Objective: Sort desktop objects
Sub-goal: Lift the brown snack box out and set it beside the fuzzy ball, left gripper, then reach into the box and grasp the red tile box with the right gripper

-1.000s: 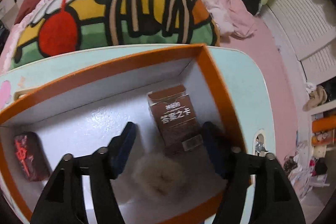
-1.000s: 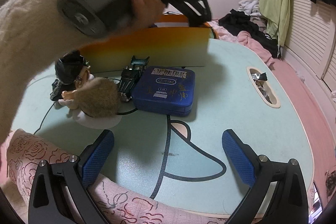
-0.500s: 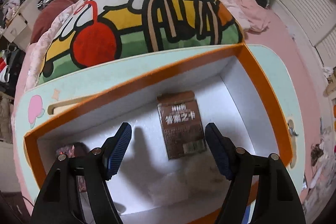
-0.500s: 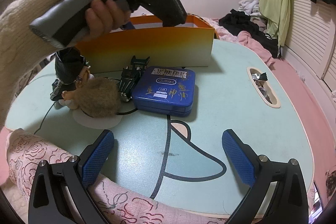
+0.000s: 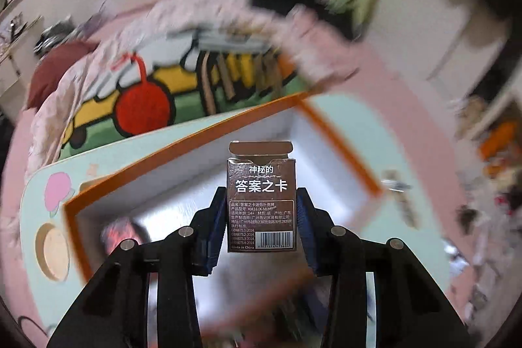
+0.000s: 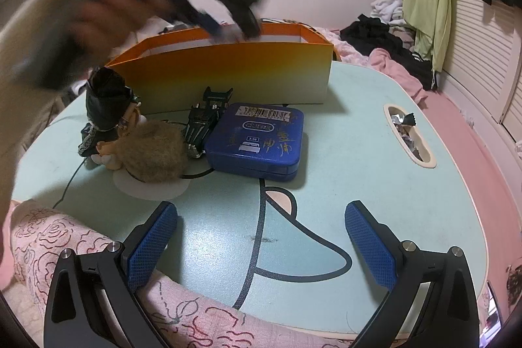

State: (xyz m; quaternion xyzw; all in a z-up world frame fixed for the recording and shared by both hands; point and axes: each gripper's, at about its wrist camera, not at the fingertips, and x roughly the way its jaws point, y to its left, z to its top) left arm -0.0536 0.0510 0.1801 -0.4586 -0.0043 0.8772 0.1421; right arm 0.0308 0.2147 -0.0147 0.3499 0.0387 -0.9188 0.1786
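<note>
Your left tongs (image 5: 261,217) have the brown card box (image 5: 261,201) between the blue pads, jaws closing on its two long sides; the pads already sit against the box in the left wrist view. The box stands upright ahead of the tips, top flap sticking up and printed face toward the camera, above the white floor of the orange box (image 5: 339,145).

Judgement: you're mid-lift, taking the card box out of the orange box.

- Finish the squeeze before you travel. It's thin cardboard, so press firmly but don't crush it.
- The grip is on the lower half. The top can lever over, so keep the wrist steady and don't swing.
- Clear the orange rim before moving sideways. The rim lies beyond and to the right of the tips.
- The frame is heavily blurred, so you're moving fast. Slow down near the rim.

Pose: the left tongs point steeply down into the orange box. In the right wrist view your left hand (image 6: 84,18) is a blur above the near wall.

Your right tongs (image 6: 261,237) are wide open with nothing between the pads, angled down over the light blue table (image 6: 375,172). The blue tin (image 6: 257,139), the black toy car (image 6: 205,119), the furry doll (image 6: 146,149) and the dark figure (image 6: 104,100) sit ahead of them, left of centre, in front of the orange box.
</note>
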